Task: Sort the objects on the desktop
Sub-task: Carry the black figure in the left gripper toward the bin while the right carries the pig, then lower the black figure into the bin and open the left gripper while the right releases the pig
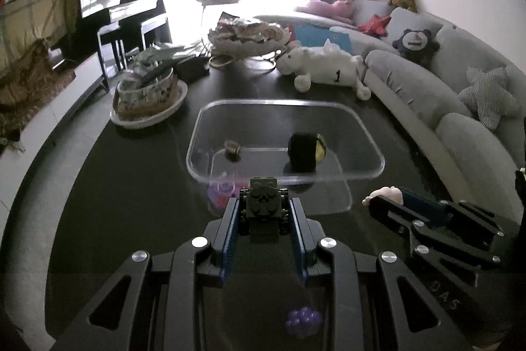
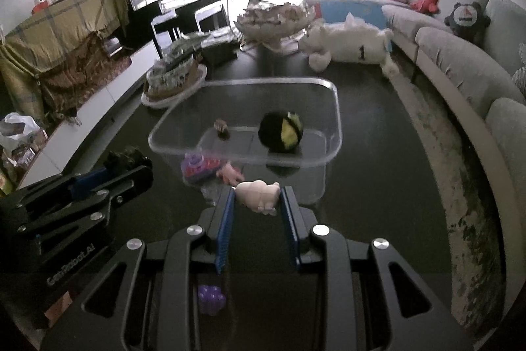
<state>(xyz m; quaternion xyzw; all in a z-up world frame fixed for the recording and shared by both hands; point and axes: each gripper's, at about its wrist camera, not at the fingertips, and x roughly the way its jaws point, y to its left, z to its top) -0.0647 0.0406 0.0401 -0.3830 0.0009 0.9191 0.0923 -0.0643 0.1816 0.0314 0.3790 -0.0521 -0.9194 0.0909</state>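
My left gripper (image 1: 264, 203) is shut on a dark grey brick toy car (image 1: 264, 206), held just before the near wall of a clear plastic bin (image 1: 361, 120). My right gripper (image 2: 257, 194) is shut on a pale pink animal figure (image 2: 257, 194), also just before the bin (image 2: 335, 107); it shows at the right of the left wrist view (image 1: 384, 196). The bin holds a black and yellow ball (image 1: 304, 150) and a small brown striped ball (image 1: 232, 148). A purple and pink toy (image 2: 197, 168) lies at the bin's near left. A purple bumpy ball (image 1: 303, 321) lies on the dark table below my grippers.
A white plush animal (image 1: 325, 66) lies behind the bin. A basket on a white plate (image 1: 148, 94) stands at the back left, and a white stand of snacks (image 1: 250, 37) behind it. A grey sofa (image 1: 427, 87) curves along the right. A piano (image 1: 108, 12) stands far left.
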